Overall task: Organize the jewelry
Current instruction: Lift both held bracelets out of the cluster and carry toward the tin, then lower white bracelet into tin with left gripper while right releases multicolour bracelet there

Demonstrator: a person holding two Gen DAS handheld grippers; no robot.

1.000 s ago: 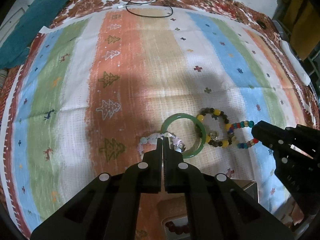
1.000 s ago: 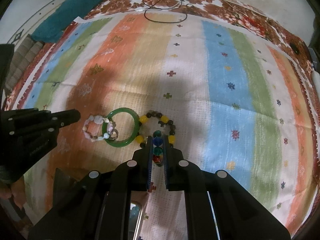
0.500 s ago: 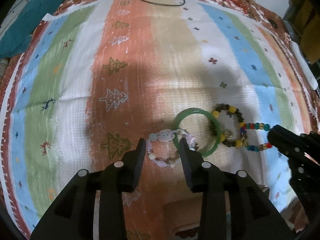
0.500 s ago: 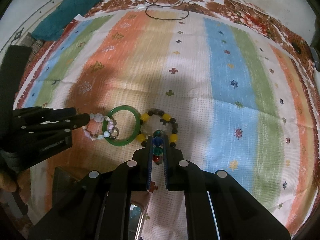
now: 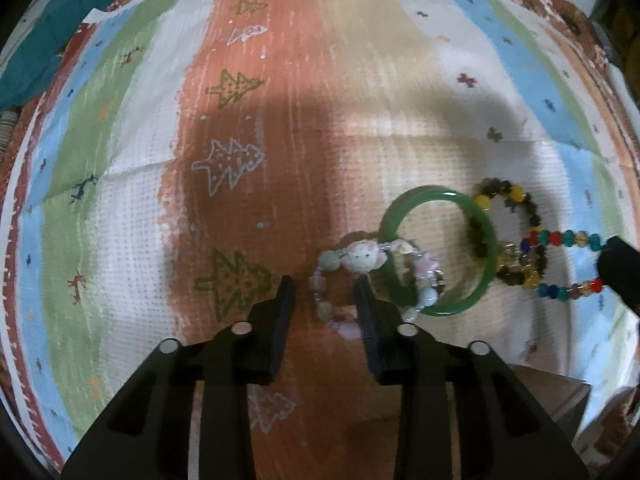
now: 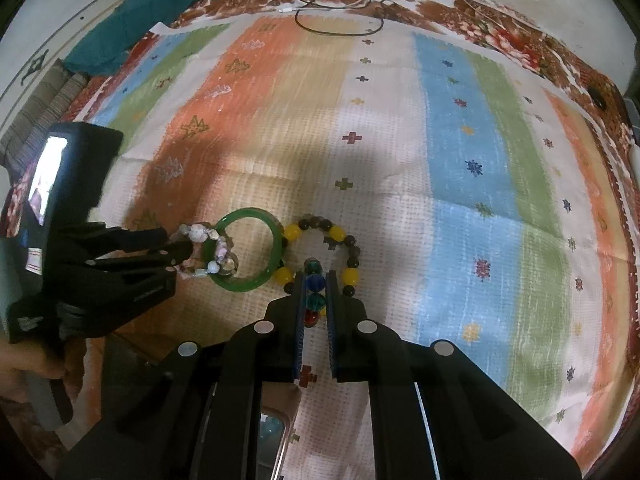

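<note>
Several bracelets lie together on the striped cloth [image 5: 120, 208]. A pink and white bead bracelet [image 5: 362, 258] overlaps a green bangle [image 5: 486, 264]. Beside it lie a dark and yellow bead bracelet [image 6: 340, 236] and a multicolour bead bracelet [image 5: 568, 238]. My left gripper [image 5: 325, 290] is open, its fingers either side of the pink bracelet's left part. My right gripper [image 6: 316, 276] is shut on the multicolour bracelet [image 6: 314, 280], low over the cloth.
An open box shows at the bottom edge of the right wrist view [image 6: 272, 428] and at the lower right of the left wrist view [image 5: 560, 396]. A black cable [image 6: 340, 28] and a teal cloth [image 6: 140, 16] lie at the far side.
My left gripper has opened from shut and moved forward and down, so its fingers now straddle the pink bracelet. The right gripper stays shut on the multicolour bracelet.
</note>
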